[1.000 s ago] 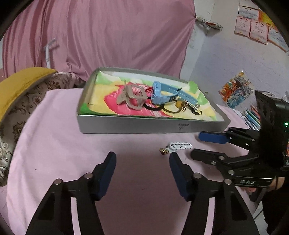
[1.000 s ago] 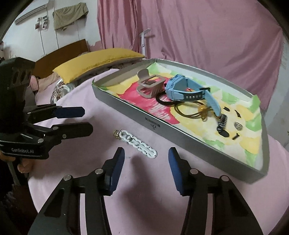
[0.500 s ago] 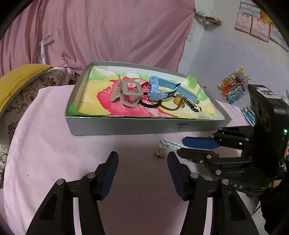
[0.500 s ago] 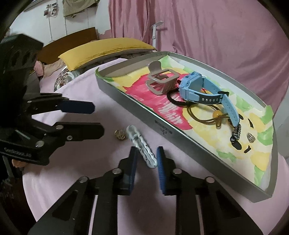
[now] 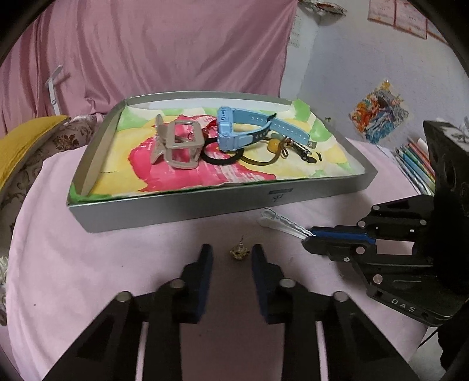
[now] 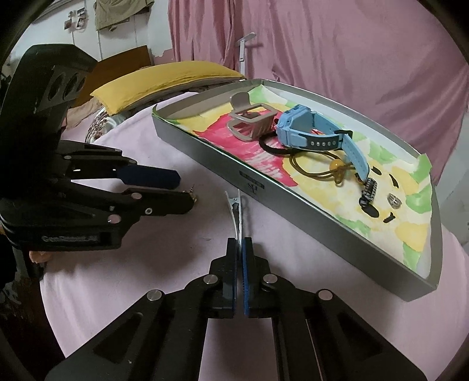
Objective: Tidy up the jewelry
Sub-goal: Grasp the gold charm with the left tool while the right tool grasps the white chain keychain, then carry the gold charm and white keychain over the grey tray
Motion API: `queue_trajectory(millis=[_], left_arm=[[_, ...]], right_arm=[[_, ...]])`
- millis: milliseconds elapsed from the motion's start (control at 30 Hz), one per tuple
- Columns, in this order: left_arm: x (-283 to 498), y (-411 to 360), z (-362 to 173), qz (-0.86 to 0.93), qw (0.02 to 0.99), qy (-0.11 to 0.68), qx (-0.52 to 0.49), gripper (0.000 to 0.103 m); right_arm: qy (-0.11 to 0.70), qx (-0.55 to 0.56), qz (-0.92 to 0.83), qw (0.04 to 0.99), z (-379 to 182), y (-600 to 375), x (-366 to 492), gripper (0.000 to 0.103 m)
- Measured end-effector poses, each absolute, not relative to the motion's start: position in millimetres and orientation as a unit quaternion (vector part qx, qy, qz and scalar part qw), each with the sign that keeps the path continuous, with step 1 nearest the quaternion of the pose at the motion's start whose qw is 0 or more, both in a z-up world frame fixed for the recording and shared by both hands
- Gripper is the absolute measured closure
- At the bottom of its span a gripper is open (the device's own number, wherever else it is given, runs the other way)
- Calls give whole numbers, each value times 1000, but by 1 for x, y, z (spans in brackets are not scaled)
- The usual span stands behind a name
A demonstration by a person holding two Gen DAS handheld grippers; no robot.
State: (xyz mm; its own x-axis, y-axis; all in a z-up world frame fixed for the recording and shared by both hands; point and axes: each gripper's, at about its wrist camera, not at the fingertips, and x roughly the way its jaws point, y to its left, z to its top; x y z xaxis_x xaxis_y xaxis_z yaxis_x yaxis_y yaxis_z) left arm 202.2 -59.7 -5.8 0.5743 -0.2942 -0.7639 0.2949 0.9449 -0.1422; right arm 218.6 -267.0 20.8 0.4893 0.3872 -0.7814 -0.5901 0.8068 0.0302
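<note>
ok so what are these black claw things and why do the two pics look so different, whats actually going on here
They are hand-held grippers, one in each of a person's hands, each with a fisheye camera looking along its fingers. So each picture is one gripper's view, with the other gripper at its side. On the pink cloth stands a grey tray holding a blue watch, a beige hair claw and smaller pieces. The right gripper is shut on a white hair clip. The left gripper has just been closing around a small gold earring, not yet pinching it.

You are in a lived-in home bedroom: a yellow pillow [image 6: 164, 80] lies on a bed beside the pink-covered worktop [image 6: 146, 278], pink curtains [image 5: 176, 49] hang behind, clothes [image 6: 123, 11] hang on the wall, and children's drawings [image 5: 378, 112] are pinned up.
</note>
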Motion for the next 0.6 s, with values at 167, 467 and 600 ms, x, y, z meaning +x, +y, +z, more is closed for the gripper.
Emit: queue_trajectory(millis=[167,467,600], left_arm=[[202,-64,-5,-167,887,431,10,89],[190,-57,0,-176,894,412,-16,89],[178,-58,6,-176,903,391,-16,89]], right_arm=[[420,-120,280,855,20,-265,221,100],[415,-71,274,865,22,-278,212,101],[404,-53,270,872,25,-285,202,101]])
